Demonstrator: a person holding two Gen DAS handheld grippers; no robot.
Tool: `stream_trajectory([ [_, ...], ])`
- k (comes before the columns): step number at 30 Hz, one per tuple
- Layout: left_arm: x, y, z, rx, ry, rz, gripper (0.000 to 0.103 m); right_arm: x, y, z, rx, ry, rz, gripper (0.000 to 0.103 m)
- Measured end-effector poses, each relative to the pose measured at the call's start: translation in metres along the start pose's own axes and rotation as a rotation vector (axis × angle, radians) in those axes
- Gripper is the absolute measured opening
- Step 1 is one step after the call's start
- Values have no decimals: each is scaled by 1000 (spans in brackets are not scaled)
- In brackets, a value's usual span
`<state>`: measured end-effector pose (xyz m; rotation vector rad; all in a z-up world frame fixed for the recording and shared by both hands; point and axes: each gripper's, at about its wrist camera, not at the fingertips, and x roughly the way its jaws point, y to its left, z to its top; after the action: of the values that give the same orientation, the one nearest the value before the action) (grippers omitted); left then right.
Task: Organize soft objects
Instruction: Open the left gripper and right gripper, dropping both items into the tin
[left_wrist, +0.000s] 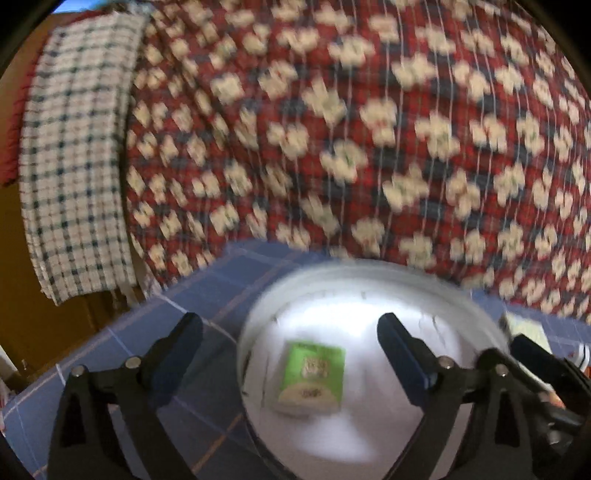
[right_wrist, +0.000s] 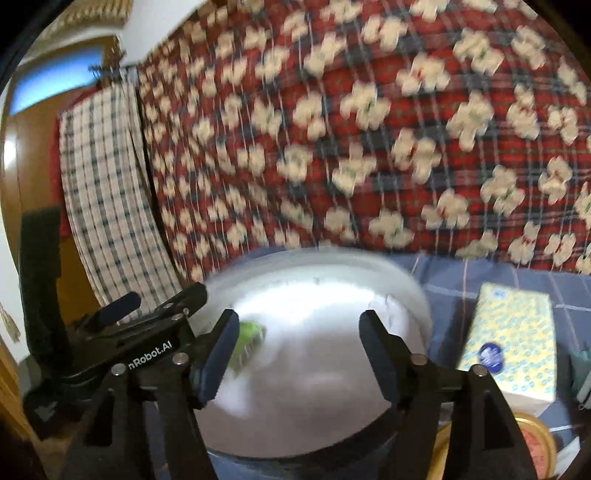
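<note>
I hold the left gripper and right gripper over the white basin, both with jaws spread and empty. One green pack lies flat inside it: stowed, I judge. The yellow tissue pack lies just beside the basin on the blue cloth, not yet stowed. Behind hangs the red patterned blanket.
</note>
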<state>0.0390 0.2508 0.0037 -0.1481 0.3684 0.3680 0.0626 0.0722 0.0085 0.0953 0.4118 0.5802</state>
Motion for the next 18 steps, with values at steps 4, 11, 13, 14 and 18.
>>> stream_trajectory([
  [4, -8, 6, 2, -35, -69, 46, 103, -18, 2, 3, -32, -92, -101, 78],
  [11, -10, -1, -3, -2, -83, 55, 103, -26, -5, 1, -42, -115, -162, 78],
  [13, -12, -11, -6, 48, -102, 55, 103, -31, -7, -1, -50, -137, -181, 79],
  [14, -13, -16, -7, 76, -110, 51, 103, -34, -8, -2, -55, -146, -189, 79],
  [18, -16, -32, -12, 152, -109, 24, 103, -43, -9, -8, -86, -137, -227, 79],
])
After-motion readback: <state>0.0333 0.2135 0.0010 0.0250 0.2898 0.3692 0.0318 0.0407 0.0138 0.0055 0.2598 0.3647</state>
